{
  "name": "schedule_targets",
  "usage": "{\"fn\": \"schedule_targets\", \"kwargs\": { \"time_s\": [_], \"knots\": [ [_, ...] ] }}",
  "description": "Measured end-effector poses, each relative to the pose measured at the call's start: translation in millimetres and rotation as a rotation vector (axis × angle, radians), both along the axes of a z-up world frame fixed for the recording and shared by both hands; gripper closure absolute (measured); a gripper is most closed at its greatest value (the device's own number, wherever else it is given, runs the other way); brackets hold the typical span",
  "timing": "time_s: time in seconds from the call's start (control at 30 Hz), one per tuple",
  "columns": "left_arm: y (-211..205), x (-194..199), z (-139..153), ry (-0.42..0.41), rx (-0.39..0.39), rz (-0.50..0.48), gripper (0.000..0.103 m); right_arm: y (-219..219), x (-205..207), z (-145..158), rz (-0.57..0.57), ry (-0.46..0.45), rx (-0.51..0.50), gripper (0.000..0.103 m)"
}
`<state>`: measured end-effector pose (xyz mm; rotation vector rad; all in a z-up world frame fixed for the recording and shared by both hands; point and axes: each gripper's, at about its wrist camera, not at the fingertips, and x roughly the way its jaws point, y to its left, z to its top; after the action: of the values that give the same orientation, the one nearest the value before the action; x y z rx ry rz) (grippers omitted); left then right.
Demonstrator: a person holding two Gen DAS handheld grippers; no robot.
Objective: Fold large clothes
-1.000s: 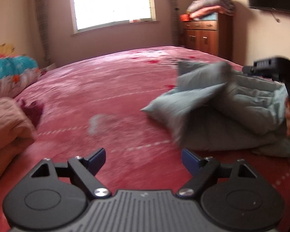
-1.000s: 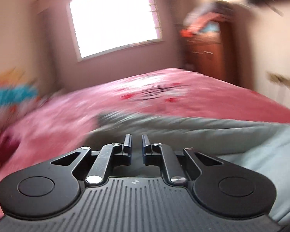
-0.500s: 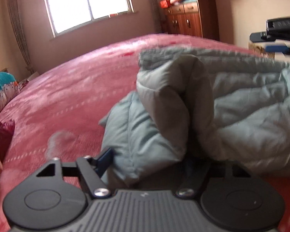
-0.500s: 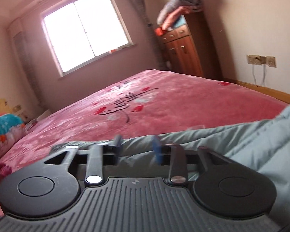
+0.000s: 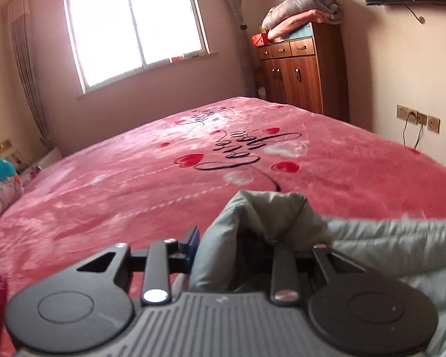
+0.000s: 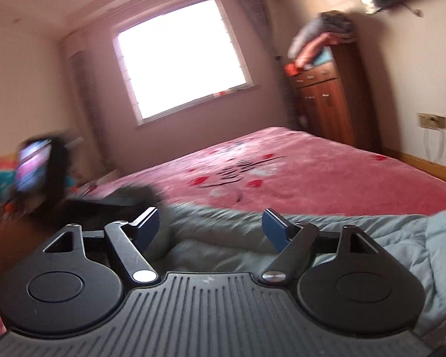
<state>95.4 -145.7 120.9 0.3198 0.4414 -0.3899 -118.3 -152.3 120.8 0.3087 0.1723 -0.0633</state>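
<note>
Left gripper [image 5: 238, 247] now closing on the jacket [image 5: 270, 223] (right gripper [image 6: 210, 226] opening, released).

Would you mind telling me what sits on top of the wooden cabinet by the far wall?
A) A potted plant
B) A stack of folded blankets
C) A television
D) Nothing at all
B: the left wrist view shows grey and pink folded blankets piled on the cabinet, beside a red box; the dark screen hangs on the wall, not on the cabinet.
</note>
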Motion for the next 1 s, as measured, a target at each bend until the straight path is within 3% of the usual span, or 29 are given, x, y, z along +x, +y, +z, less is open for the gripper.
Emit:
{"fn": "schedule_targets", "kwargs": {
  "time_s": [0.1,0.17,0.27,0.37,0.43,0.47,0.5,0.57,0.67,0.8,1.0],
  "knots": [
    [-22.7,19.4,2.2,-0.027,0.021,-0.010,0.076,3.8,4.6,-3.5,0.029,0.041,-0.024,0.004],
    [-34.9,32.9,7.9,-0.017,-0.006,-0.005,0.076,0.3,8.7,-6.5,0.052,0.067,-0.003,0.003],
    [-58.9,52.7,20.9,-0.078,0.023,-0.005,0.076,-5.8,14.9,-9.6,0.088,0.104,0.042,0.003],
    [-75.6,73.4,39.7,-0.124,0.003,0.015,0.074,-7.9,21.2,-12.6,0.121,0.138,0.069,0.003],
    [-80.4,80.6,42.4,-0.140,-0.003,0.021,0.050,-8.7,30.8,-16.7,0.145,0.176,0.074,0.002],
    [-82.1,83.0,38.4,-0.117,0.011,0.010,0.029,-7.6,37.0,-20.3,0.142,0.213,0.064,0.002],
    [-83.6,84.2,33.2,-0.103,0.031,0.005,0.025,-6.0,42.6,-23.1,0.136,0.253,0.053,0.002],
    [-82.1,77.9,20.4,-0.097,0.076,-0.022,0.025,-5.2,53.8,-29.3,0.112,0.322,0.032,0.002],
    [-67.4,66.2,11.8,-0.070,0.084,-0.050,0.025,-6.3,61.6,-34.9,0.063,0.376,-0.002,0.002],
    [-27.6,52.0,25.2,-0.017,-0.006,-0.061,0.024,-8.9,67.6,-37.3,0.000,0.388,-0.031,0.001],
    [52.7,22.5,39.2,0.000,-0.070,0.010,0.023,-7.3,81.6,-42.6,-0.112,0.400,-0.065,0.001]
  ]
}}
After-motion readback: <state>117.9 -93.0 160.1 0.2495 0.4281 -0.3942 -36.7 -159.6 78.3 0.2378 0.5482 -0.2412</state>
